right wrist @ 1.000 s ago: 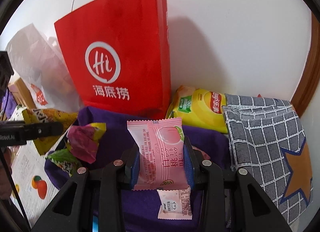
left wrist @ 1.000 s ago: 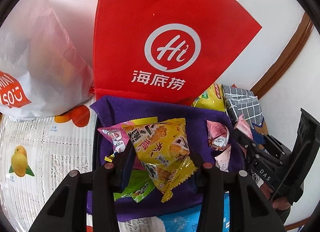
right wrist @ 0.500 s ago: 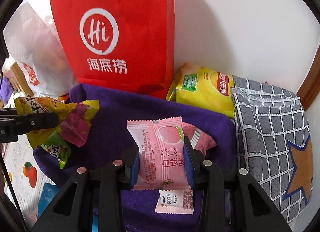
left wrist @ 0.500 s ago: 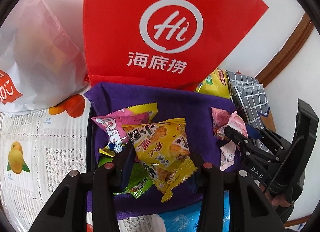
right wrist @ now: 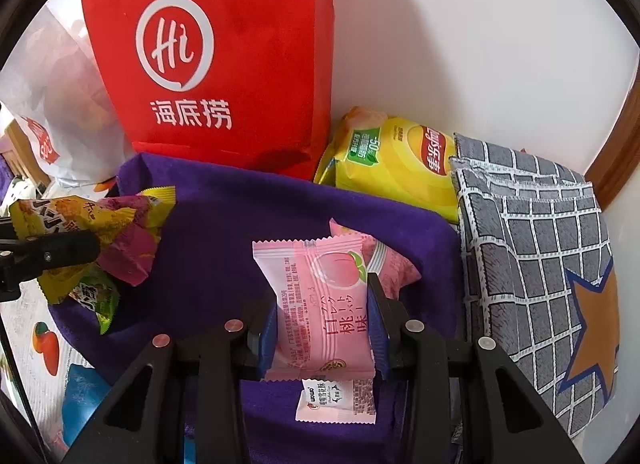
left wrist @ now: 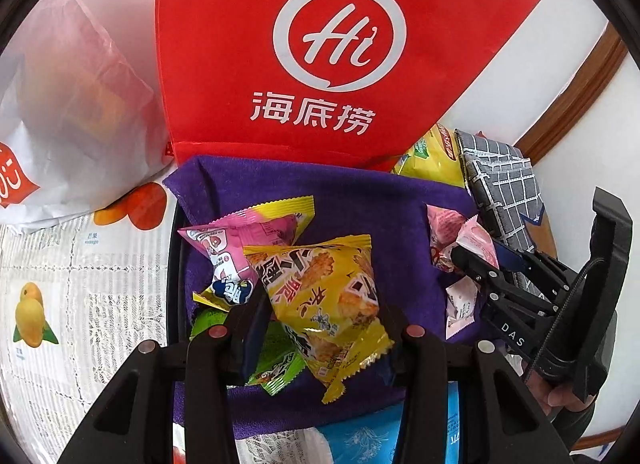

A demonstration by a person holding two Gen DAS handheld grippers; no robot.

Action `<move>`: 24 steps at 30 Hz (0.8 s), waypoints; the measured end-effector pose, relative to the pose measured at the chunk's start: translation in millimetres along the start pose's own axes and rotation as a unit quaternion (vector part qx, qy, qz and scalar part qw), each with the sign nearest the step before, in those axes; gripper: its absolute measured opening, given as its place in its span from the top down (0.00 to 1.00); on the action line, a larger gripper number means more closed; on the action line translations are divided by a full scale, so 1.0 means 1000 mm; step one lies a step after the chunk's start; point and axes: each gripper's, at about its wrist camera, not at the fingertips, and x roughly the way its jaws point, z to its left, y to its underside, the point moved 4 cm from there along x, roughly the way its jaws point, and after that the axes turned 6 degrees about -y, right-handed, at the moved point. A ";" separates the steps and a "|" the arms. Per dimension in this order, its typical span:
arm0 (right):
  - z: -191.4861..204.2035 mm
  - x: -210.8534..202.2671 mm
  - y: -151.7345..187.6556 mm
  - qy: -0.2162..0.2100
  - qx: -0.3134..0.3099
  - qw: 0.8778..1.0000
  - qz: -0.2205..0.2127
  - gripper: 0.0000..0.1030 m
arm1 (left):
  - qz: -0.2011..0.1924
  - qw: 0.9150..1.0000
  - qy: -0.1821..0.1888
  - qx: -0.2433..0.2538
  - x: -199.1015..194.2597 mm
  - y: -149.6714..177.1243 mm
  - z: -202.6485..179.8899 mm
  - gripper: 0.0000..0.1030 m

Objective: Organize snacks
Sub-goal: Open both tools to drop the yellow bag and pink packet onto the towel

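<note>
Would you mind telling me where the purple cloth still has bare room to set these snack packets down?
The purple cloth is bare across its middle, between the pink-and-yellow packet pile and the pink packets, back to the red paper bag. Both side edges are crowded.

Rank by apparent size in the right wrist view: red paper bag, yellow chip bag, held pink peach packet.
1. red paper bag
2. yellow chip bag and pink peach packet: look alike; the packet sits nearer the camera, so unranked.

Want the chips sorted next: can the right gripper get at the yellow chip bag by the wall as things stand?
Probably not yet: the right gripper is shut on a pink snack packet. The path to the yellow chip bag looks free.
</note>
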 end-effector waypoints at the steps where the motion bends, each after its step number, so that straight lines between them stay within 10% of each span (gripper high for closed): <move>1: 0.000 0.000 0.000 0.000 0.001 1.000 0.001 0.63 | 0.000 1.000 0.000 0.000 0.000 0.000 0.000 0.59; 18: 0.000 -0.026 -0.009 -0.006 0.013 0.999 -0.030 0.37 | 0.009 1.000 -0.003 0.011 0.006 0.001 -0.007 0.58; 24: 0.003 -0.047 -0.013 0.005 0.030 0.999 -0.046 0.32 | 0.004 1.000 0.005 0.023 -0.005 -0.002 -0.015 0.38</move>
